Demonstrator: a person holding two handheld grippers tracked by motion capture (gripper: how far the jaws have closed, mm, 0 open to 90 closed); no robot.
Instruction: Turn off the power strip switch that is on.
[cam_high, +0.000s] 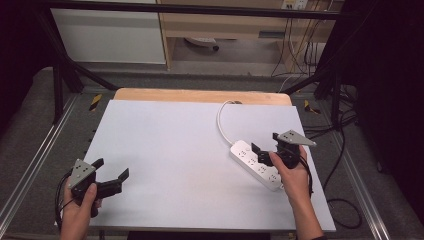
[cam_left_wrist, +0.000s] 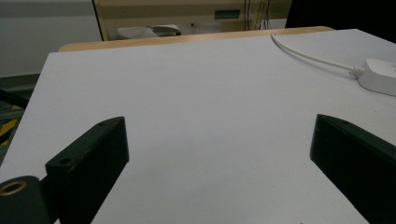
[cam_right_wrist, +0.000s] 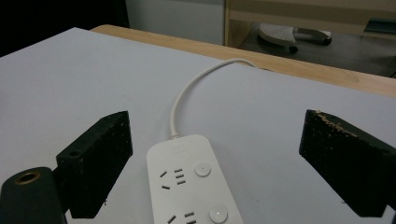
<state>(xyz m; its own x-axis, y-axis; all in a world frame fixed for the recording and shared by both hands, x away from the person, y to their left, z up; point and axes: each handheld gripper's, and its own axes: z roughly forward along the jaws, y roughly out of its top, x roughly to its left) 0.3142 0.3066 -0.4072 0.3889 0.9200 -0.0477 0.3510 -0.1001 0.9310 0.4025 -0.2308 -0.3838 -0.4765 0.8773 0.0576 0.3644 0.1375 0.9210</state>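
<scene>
White sheet (cam_high: 175, 145) covers the bench, wooden edge (cam_high: 200, 95) showing at the far side. Black metal frame (cam_high: 190, 8) runs across the top, with diagonal struts down both sides. Grey carpet floor (cam_high: 30, 135) around it; aluminium rails (cam_high: 35, 165) left and right. Behind: white cabinet panel (cam_high: 107, 35), light wood furniture (cam_high: 225, 25), a chair base with castors (cam_high: 202, 44) under it. Bundle of cables (cam_high: 300, 45) hangs at back right, more black cables on the floor at right (cam_high: 345, 200). Sides dark, lighting even overhead.
</scene>
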